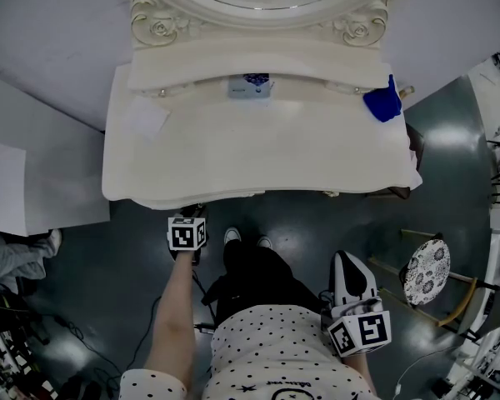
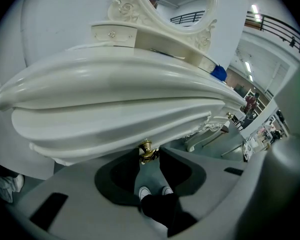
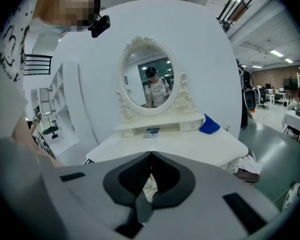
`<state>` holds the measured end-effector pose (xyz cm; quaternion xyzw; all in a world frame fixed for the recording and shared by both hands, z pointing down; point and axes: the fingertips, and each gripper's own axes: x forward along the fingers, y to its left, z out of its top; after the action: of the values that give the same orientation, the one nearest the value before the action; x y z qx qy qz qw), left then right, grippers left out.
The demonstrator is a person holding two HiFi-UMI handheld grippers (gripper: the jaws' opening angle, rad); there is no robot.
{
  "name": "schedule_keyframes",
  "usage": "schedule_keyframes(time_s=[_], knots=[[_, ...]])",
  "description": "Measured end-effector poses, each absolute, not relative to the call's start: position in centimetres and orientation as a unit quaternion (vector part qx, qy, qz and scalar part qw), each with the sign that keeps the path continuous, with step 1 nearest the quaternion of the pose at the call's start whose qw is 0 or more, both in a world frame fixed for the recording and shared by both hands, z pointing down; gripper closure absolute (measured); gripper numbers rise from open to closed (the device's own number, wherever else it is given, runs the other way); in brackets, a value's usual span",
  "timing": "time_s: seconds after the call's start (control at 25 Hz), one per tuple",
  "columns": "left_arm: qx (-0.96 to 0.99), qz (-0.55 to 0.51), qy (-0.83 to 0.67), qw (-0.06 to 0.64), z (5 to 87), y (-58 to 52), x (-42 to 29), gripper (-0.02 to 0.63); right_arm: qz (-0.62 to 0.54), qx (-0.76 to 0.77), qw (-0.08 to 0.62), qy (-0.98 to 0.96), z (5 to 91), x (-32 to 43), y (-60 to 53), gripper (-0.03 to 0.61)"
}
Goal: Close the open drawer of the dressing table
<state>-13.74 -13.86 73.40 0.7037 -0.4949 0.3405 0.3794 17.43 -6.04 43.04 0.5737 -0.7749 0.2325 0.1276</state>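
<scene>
Gripping the small gold knob [image 2: 147, 151] at lower centre of the left gripper view, my left gripper [image 1: 196, 215] clasps it between both pads, which gives me a firm hold for pushing the drawer [image 2: 105, 131] in. The drawer front sits tucked under the front lip of the dressing table [image 1: 258, 157], by my judgement almost home. My right gripper [image 1: 351, 265], lower right in the head view, hangs back, pinched together on nothing, since one hand suffices.

I could read no text; the blue print on the small box [image 1: 250, 86] on the dressing table [image 1: 258, 157] was illegible.
</scene>
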Motion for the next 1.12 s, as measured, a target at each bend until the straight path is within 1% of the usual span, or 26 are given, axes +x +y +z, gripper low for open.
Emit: schedule_keyframes(time_s=[1.12], knots=[[0.707,0.326,-0.502,0.376,73.4,-16.5,-13.9,0.477,0.239,0.573,0.133,-0.773,43.5,16.8,-6.3,0.571]])
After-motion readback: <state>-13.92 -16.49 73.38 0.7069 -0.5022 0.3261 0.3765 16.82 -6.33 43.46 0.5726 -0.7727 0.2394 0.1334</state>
